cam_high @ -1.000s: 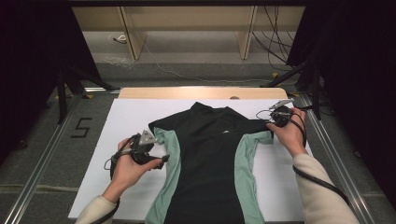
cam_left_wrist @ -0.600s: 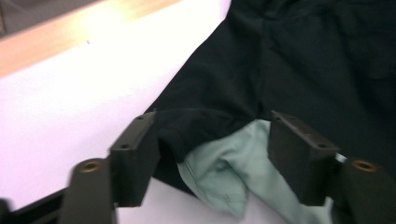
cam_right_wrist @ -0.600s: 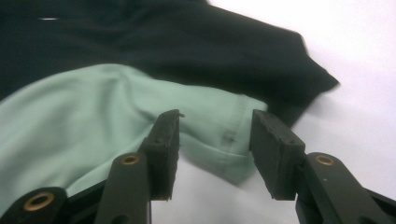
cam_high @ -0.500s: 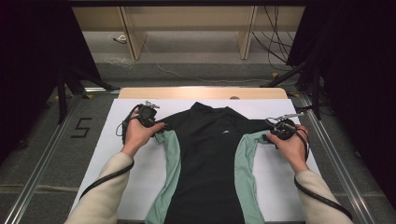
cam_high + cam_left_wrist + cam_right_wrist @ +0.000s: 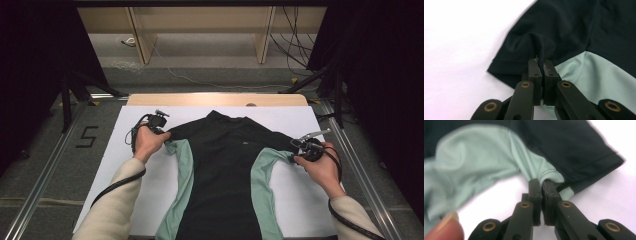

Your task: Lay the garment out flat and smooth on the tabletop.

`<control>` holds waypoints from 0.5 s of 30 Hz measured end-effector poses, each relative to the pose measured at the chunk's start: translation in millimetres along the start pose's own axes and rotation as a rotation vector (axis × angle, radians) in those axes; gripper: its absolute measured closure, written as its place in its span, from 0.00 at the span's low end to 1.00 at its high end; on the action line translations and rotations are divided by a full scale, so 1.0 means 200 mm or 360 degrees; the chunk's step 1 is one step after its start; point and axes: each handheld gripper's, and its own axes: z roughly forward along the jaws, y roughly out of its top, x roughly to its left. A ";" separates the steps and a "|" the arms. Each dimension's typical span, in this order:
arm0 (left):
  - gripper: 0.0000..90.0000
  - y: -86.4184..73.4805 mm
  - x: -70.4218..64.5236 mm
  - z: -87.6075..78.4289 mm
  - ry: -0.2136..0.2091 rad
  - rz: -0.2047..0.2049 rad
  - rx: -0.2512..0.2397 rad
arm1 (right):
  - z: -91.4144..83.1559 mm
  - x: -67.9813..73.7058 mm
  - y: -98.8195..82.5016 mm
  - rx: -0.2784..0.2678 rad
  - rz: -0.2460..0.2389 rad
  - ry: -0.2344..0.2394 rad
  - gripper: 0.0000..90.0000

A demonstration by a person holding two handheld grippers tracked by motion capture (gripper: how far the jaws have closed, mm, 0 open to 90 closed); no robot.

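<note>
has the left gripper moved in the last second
Yes. The left gripper, shut on the shirt sleeve, went from low beside the shirt's side up toward the table's far wooden edge, and now sits near the shoulder.

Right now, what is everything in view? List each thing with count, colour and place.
shirt: one, black with mint-green side panels, flat on the sheet, collar away from the person.
sheet: one, white, covering the table.
table: one, light wood edge at the far side.
rails: two, metal, along either side of the table.
cables: several, dark, on the floor beyond the table.
left gripper: one, black jaws shut on the shirt's black sleeve.
right gripper: one, black jaws shut on the green sleeve edge.
forearms: two, cream sleeves, from the near edge.
</note>
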 end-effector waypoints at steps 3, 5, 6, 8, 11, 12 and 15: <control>0.97 0.01 0.01 -0.01 -0.0009 -0.0028 -0.0040 | 0.02 0.00 -0.01 0.0055 -0.0035 0.0010 0.95; 0.97 0.01 0.01 -0.02 -0.0002 -0.0021 -0.0068 | 0.00 0.01 0.02 0.0081 -0.0034 0.0030 0.86; 0.96 0.01 0.01 -0.02 -0.0003 -0.0022 -0.0083 | -0.03 0.01 0.04 0.0032 -0.0032 0.0017 0.83; 0.96 0.02 0.00 -0.01 0.0005 -0.0004 -0.0085 | -0.08 -0.02 0.08 -0.0073 -0.0001 -0.0011 0.75; 0.96 0.02 -0.02 0.00 0.0011 0.0035 -0.0068 | -0.11 -0.08 0.18 -0.0234 0.0045 -0.0086 0.67; 0.96 0.02 -0.02 0.00 0.0012 0.0038 -0.0068 | -0.09 -0.11 0.22 -0.0279 0.0065 -0.0091 0.64; 0.96 0.02 -0.03 0.01 0.0014 0.0042 -0.0070 | 0.00 -0.19 0.30 -0.0279 0.0113 -0.0081 0.61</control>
